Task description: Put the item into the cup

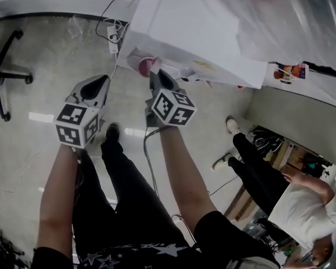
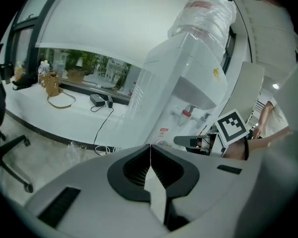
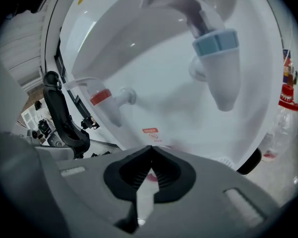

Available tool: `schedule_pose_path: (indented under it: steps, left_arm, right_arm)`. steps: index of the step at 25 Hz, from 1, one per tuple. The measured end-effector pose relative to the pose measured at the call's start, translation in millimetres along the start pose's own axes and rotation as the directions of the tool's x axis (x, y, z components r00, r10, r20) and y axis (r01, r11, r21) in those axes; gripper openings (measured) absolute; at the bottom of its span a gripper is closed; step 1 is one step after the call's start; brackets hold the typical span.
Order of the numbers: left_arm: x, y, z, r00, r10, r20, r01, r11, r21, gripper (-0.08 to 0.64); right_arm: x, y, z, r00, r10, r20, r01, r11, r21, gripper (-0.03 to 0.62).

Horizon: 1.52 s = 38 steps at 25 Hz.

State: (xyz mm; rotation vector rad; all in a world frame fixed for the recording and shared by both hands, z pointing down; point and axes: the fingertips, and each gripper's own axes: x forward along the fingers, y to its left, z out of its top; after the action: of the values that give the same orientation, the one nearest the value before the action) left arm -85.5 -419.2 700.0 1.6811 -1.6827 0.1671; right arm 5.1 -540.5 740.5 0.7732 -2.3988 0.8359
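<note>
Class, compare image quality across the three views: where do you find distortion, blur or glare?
Head view: fisheye curves the floor, the water dispenser is washed out, the pink cup soft. Left gripper view: dark round vignette, bright window. Right gripper view: blue tap close and soft, edges bowed.

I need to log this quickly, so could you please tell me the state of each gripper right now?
Left gripper: closed, holding nothing.
Right gripper: closed, apparently pinching the pink cup by its rim.

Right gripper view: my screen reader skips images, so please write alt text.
The right gripper, jaws closed on a sliver of pink cup, points into the recess of a white plastic water dispenser, below its blue-tipped tap and beside its red-tipped tap.
</note>
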Motion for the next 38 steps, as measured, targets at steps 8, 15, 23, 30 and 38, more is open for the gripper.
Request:
schedule_pose_path:
  steps: [8,15,23,30,38]
  left_arm:
    - [5,4,-2,1.000,-0.007,-0.015,0.007,1.000,0.006,0.008]
    - [5,4,-11,1.000,-0.012,-0.028,0.012,1.000,0.002,0.008]
    - [1,3,-15,0.999,-0.022,-0.033,0.022,1.000,0.002,0.008]
    - [-7,-8,-12,0.998,-0.042,-0.041,0.042,0.999,0.012,0.008]
    - [-28,-9,-11,0.997,-0.069,-0.036,0.070,0.997,0.027,0.008]
  right_arm:
    - [17,-2,-5,1.000,-0.002,-0.029,0.000,0.998,-0.056,0.002]
    - [19,-1,-9,1.000,-0.004,-0.031,0.001,0.996,-0.091,0.005]
    - [15,9,-9,0.999,0.010,-0.036,-0.014,0.991,-0.133,0.090]
    - [-4,12,-10,1.000,0.000,-0.025,-0.003,0.995,-0.099,0.089]
    - [-33,27,-13,1.000,-0.006,0.020,0.007,0.999,-0.047,0.077]
